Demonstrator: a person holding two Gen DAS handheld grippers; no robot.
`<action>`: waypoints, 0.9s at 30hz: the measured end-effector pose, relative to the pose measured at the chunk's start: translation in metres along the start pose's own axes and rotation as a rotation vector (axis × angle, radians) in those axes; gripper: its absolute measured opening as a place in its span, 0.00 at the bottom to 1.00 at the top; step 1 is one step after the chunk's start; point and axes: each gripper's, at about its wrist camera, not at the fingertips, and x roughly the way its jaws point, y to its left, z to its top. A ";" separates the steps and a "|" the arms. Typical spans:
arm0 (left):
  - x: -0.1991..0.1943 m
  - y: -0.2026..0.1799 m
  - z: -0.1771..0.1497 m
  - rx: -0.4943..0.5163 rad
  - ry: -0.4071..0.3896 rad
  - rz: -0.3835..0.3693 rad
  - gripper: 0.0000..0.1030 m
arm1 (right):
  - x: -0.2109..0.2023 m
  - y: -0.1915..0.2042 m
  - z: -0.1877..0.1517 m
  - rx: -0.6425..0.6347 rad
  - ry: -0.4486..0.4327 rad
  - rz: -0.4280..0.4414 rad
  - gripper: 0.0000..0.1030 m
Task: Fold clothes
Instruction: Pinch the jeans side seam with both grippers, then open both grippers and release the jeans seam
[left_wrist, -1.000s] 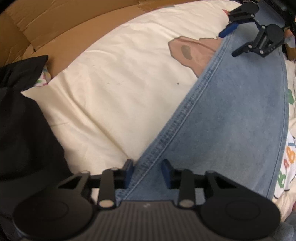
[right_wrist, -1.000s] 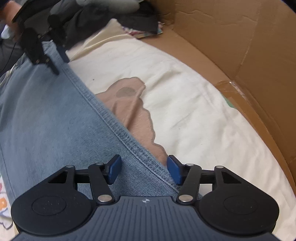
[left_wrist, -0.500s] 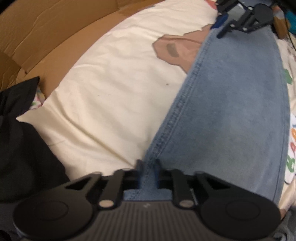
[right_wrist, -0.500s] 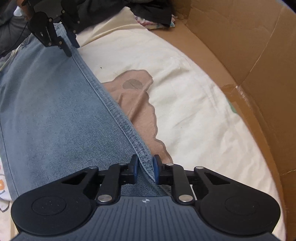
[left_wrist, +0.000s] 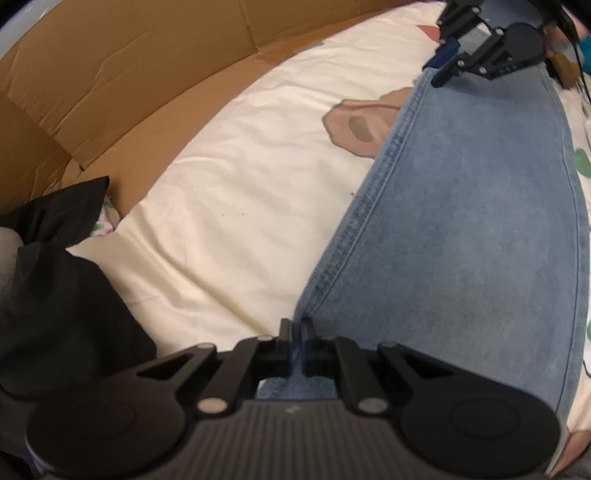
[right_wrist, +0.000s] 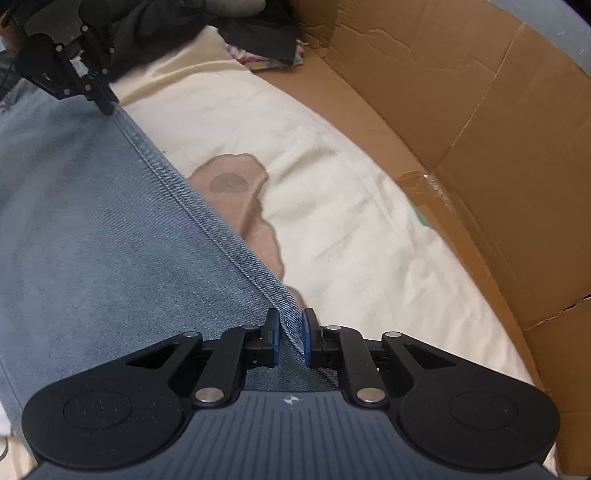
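Across cream bedding (left_wrist: 236, 206) jeans (left_wrist: 461, 229) stretch lengthwise (tongs-to-tongs).

Jeans (left_wrist: 480, 221) lie on the sheet (left_wrist: 240, 192) — cardboard wall (left_wrist: 129, 74) behind it, dark clothes (left_wrist: 55, 295) piled at its left end.

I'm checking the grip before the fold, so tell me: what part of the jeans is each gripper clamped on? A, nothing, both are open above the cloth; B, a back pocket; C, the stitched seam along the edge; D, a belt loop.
C: the left gripper and the right gripper are each shut on the stitched side seam of the jeans, at opposite ends.
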 end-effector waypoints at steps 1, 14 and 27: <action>0.000 0.003 -0.001 -0.010 -0.007 -0.001 0.04 | 0.001 0.001 0.001 0.002 0.005 -0.014 0.10; -0.029 0.015 -0.019 -0.272 -0.147 0.047 0.15 | -0.012 -0.024 -0.005 0.188 -0.044 -0.034 0.45; -0.026 0.026 -0.081 -0.191 0.053 0.156 0.58 | -0.028 -0.072 -0.078 0.165 0.045 -0.141 0.47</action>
